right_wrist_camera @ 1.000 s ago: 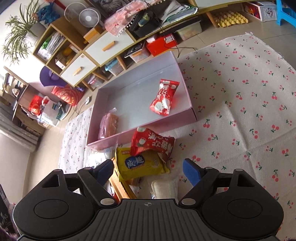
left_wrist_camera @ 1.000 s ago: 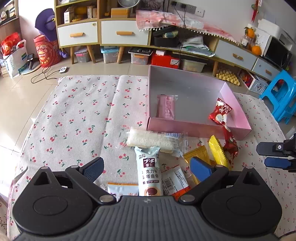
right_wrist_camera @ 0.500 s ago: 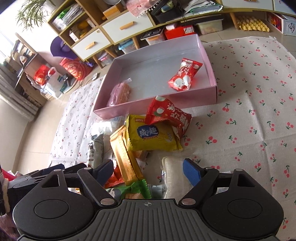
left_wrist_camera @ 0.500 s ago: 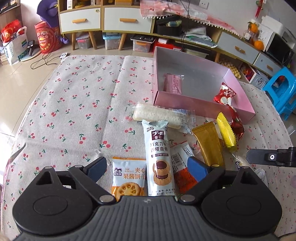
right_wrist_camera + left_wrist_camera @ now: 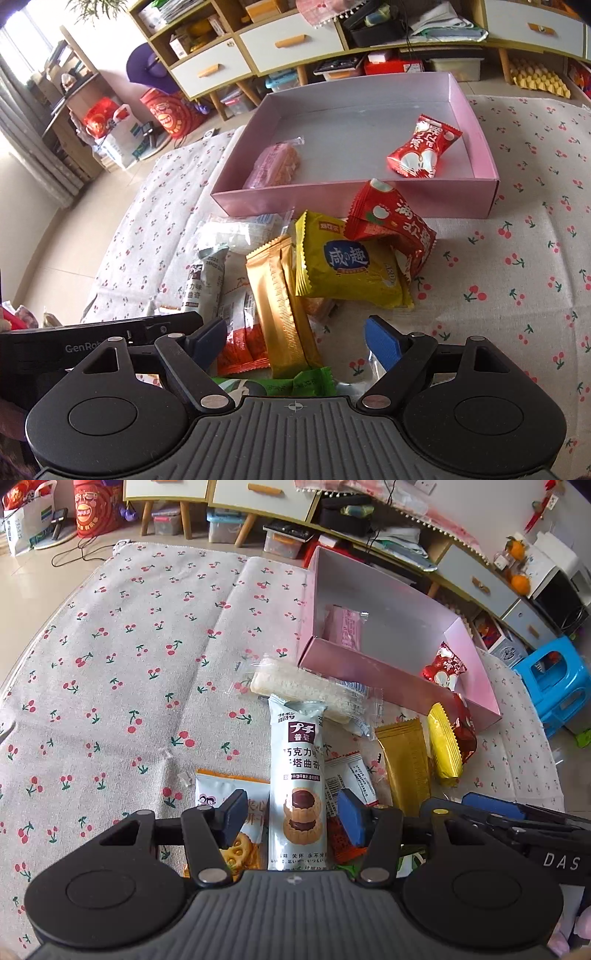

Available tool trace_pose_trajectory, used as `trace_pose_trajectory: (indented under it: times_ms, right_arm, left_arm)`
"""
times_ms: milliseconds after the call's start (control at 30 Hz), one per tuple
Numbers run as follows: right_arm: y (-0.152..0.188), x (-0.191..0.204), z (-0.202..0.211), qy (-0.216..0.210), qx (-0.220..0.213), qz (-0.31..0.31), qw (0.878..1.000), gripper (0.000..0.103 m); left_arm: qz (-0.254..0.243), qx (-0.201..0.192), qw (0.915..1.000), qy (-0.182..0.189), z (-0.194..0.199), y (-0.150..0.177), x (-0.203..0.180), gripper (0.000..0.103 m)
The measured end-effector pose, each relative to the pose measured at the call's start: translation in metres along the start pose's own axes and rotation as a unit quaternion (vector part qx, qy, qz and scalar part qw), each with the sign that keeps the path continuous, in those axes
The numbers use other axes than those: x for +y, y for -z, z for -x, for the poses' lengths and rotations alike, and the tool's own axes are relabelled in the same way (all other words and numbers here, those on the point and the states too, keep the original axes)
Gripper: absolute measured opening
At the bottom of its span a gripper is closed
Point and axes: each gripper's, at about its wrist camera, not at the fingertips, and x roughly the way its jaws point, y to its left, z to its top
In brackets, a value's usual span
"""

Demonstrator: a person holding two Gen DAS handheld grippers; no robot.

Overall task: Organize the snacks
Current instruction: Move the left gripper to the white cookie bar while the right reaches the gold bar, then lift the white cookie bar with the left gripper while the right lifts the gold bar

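Note:
A pink box (image 5: 373, 672) (image 5: 491, 184) on the cherry cloth holds a pink wafer pack (image 5: 345, 627) (image 5: 275, 166) and a red candy bag (image 5: 421, 147). A pile of snacks lies in front of it. My left gripper (image 5: 291, 818) is open, its fingers on either side of a tall grey-blue chocolate tart cookie pack (image 5: 299, 786). My right gripper (image 5: 295, 341) is open over a gold bar pack (image 5: 279, 299), an orange-red pack (image 5: 242, 343) and a green pack (image 5: 291, 382). A yellow cracker pack (image 5: 343, 262) and a red bag (image 5: 395, 225) lie beyond.
A white rice-cracker pack (image 5: 303, 688) lies against the box's front wall. A jam biscuit pack (image 5: 229, 794) lies left of the cookie pack. Low cabinets (image 5: 258, 48) and storage bins stand behind the cloth. A blue stool (image 5: 554, 686) stands at the right.
Both grippers have drawn back and down toward the near end of the snack pile. The left fingers now flank the cookie pack. Both stay open.

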Motion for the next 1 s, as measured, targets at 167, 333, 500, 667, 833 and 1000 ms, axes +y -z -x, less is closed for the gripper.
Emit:
trace_pose_trajectory:
  times_ms: [167, 333, 500, 667, 833, 1000]
  right_arm:
    - [0.002, 0.012, -0.006, -0.007, 0.004, 0.024, 1.000, 0.073]
    - [0.008, 0.019, -0.017, 0.011, 0.017, 0.044, 0.999, 0.056]
    - [0.012, 0.021, -0.023, 0.033, 0.014, 0.054, 0.998, 0.049]
    - [0.014, 0.018, -0.024, 0.047, 0.011, 0.049, 0.998, 0.041]
    - [0.013, 0.017, -0.021, 0.045, 0.007, 0.045, 0.998, 0.033]
    - [0.009, 0.014, -0.019, 0.036, 0.010, 0.027, 0.999, 0.031]
  left_arm:
    - [-0.003, 0.005, 1.0000, 0.003, -0.002, 0.000, -0.001, 0.040]
    - [-0.009, 0.008, 0.9999, 0.001, -0.004, -0.001, -0.003, 0.039]
    - [-0.008, 0.014, 0.9998, 0.006, -0.007, -0.003, -0.002, 0.039]
    - [-0.006, 0.019, 0.9998, 0.007, -0.011, -0.003, -0.002, 0.038]
    - [-0.008, 0.019, 0.9998, -0.005, -0.011, -0.004, -0.003, 0.030]
    - [0.004, 0.019, 0.9998, -0.003, -0.007, -0.005, 0.000, 0.029]
